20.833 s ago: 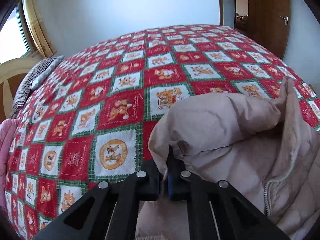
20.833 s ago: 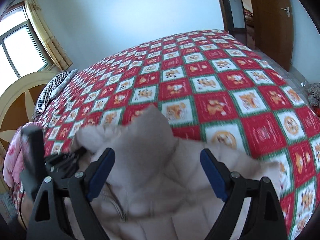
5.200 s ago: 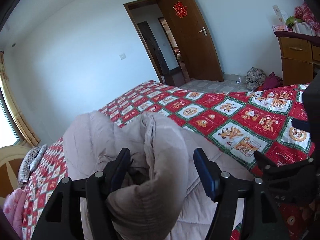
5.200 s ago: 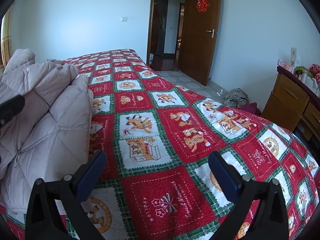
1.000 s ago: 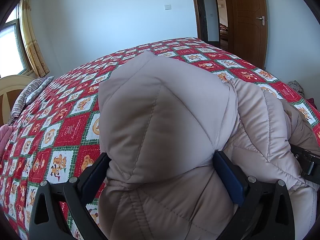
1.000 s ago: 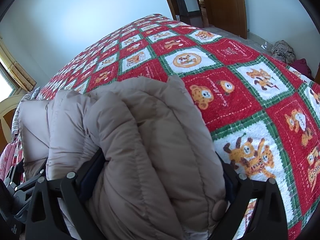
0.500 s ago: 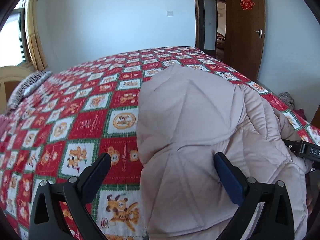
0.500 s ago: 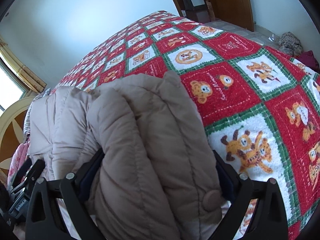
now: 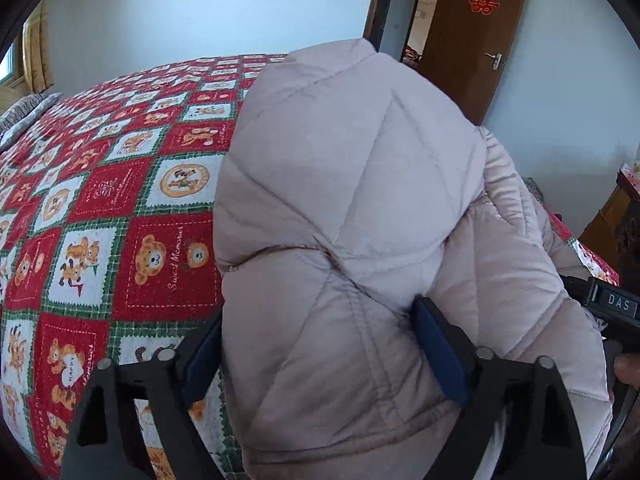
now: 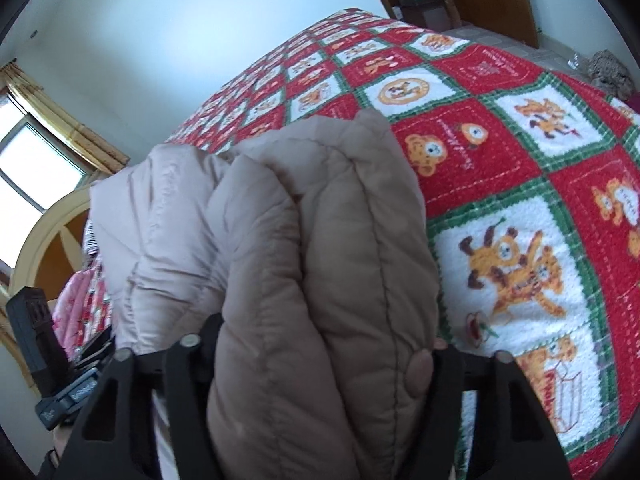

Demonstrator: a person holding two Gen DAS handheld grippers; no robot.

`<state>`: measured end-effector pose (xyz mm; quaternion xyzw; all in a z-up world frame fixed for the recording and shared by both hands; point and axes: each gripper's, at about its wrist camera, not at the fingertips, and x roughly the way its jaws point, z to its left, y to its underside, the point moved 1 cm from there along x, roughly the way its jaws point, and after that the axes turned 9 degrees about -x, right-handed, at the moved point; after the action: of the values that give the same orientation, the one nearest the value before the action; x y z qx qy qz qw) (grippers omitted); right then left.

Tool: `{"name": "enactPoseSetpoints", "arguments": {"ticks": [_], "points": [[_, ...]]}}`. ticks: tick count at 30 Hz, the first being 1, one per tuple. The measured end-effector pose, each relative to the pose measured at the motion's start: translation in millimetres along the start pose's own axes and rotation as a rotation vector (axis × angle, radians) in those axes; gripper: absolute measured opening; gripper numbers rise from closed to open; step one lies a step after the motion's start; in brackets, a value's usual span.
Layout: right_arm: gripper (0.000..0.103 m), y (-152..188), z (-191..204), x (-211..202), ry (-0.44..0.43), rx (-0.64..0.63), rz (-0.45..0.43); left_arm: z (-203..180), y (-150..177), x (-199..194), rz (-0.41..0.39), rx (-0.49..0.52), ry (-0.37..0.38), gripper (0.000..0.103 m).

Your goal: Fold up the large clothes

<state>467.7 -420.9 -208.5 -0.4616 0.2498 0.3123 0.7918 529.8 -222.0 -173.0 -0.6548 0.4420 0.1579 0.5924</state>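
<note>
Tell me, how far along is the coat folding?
Nearly done, it seems. The beige puffer jacket is already a thick folded bundle. The left gripper and right gripper both squeeze it above the red patchwork bedspread. What's probably left: setting it down and letting go.

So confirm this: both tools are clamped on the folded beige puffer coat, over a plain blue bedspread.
Not quite. The bedspread is a red, white and green patchwork with cartoon bears, as the right wrist view shows. The rest holds: the left tool and right tool both clamp the folded beige puffer coat.
</note>
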Motion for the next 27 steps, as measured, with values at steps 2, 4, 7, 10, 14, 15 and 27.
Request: {"name": "enactPoseSetpoints", "arguments": {"ticks": [2,4,7,10,14,15,27], "points": [[0.049,3,2,-2,-0.021,-0.003,-0.013,-13,3,-6,-0.015,0.052,-0.014,0.066],[0.041,7,7,-7,-0.014,-0.029,-0.03,-24,5,-13,-0.031,0.108,-0.039,0.051],[0.034,9,14,-15,0.006,-0.04,-0.053,-35,6,-29,-0.076,0.179,-0.087,0.037],[0.03,13,24,-24,0.014,-0.062,-0.072,-39,10,-52,-0.1,0.195,-0.106,0.033],[0.029,23,41,-39,-0.02,-0.082,-0.093,-32,17,-83,-0.128,0.207,-0.122,0.032],[0.028,26,45,-43,-0.032,-0.087,-0.1,-30,20,-94,-0.14,0.216,-0.129,0.032],[0.028,58,137,-67,-0.154,-0.196,-0.107,26,56,-196,-0.213,0.187,-0.217,0.031]]}}
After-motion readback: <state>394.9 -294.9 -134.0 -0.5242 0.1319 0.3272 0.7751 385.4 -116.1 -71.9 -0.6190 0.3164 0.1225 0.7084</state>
